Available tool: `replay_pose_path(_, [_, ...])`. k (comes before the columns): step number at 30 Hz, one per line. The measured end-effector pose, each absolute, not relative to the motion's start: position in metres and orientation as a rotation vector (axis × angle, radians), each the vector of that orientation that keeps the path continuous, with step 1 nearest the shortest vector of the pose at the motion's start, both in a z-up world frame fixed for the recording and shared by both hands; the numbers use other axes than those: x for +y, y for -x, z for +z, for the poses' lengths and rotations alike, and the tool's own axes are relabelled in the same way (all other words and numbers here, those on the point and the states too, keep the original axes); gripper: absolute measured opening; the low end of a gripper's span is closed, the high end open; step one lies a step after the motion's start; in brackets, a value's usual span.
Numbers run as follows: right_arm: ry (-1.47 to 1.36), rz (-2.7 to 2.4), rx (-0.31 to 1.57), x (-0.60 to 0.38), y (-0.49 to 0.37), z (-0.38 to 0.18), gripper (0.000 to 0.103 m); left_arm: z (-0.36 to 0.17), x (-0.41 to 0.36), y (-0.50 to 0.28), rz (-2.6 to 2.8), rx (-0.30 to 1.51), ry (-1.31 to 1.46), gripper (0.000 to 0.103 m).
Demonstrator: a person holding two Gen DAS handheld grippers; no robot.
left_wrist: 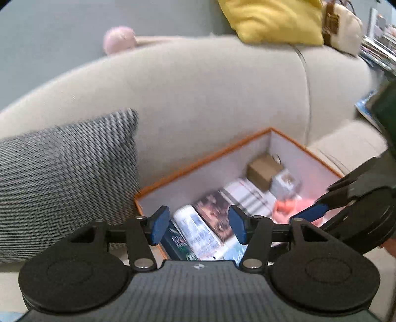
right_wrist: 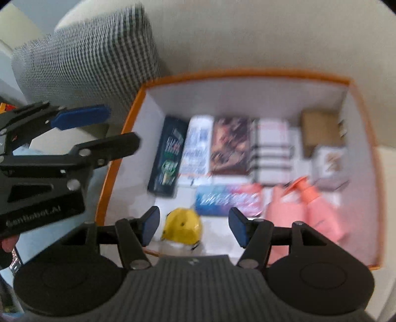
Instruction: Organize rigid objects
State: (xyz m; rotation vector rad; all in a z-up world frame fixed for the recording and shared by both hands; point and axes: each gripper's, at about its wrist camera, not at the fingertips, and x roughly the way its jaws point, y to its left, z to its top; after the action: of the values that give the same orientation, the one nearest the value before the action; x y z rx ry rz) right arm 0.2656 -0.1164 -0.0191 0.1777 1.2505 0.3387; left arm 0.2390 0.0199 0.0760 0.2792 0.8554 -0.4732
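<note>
An orange-rimmed white box (right_wrist: 247, 73) sits on the sofa seat. Inside it several packages lie side by side: a dark pack (right_wrist: 168, 153), a white and blue pack (right_wrist: 198, 148), a brown printed pack (right_wrist: 229, 146), a striped one (right_wrist: 271, 148) and a cardboard carton (right_wrist: 320, 131). Pink bottles (right_wrist: 309, 210) lie at its right. A yellow rounded item (right_wrist: 182, 228) rests at the front. My right gripper (right_wrist: 194, 226) hangs open above the yellow item without touching it. My left gripper (left_wrist: 198, 225) is open over the same box (left_wrist: 205, 158), with nothing between its pads.
A grey checked cushion (left_wrist: 66, 171) leans against the sofa back (left_wrist: 198, 86), just left of the box. On top of the sofa back are a yellow cushion (left_wrist: 272, 19), a cream bag (left_wrist: 344, 32) and a pink ball (left_wrist: 118, 39). Stacked magazines (left_wrist: 378, 49) lie far right.
</note>
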Motion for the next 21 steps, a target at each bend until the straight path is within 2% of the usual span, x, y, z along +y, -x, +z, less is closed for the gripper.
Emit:
replay_pose_path(3, [-0.141,0.314,1.163,-0.133,-0.256,0.006,0.063,0.094,0.017,-0.23,-0.398,0.796,-0.244,0.066])
replay_pose_path(7, [-0.093,0.271,1.047,-0.149,-0.24,0.03,0.065,0.107,0.013,-0.218,-0.265,0.743,-0.222,0.08])
replay_pose_path(11, [-0.033,0.231,0.937,-0.162,-0.217,0.045,0.068,0.106,0.008,-0.2,-0.171,0.734,-0.194,0.081])
replay_pose_path(12, [-0.017,0.226,0.919,-0.164,-0.212,0.045,0.068,0.105,0.005,-0.195,-0.171,0.734,-0.211,0.084])
replay_pose_path(18, [0.01,0.192,0.845,-0.177,-0.183,0.051,0.075,0.099,-0.003,-0.161,-0.085,0.707,-0.15,0.084])
replay_pose_path(21, [-0.043,0.167,0.826,-0.184,-0.169,0.049,0.079,0.094,-0.001,-0.152,-0.049,0.719,-0.086,0.093])
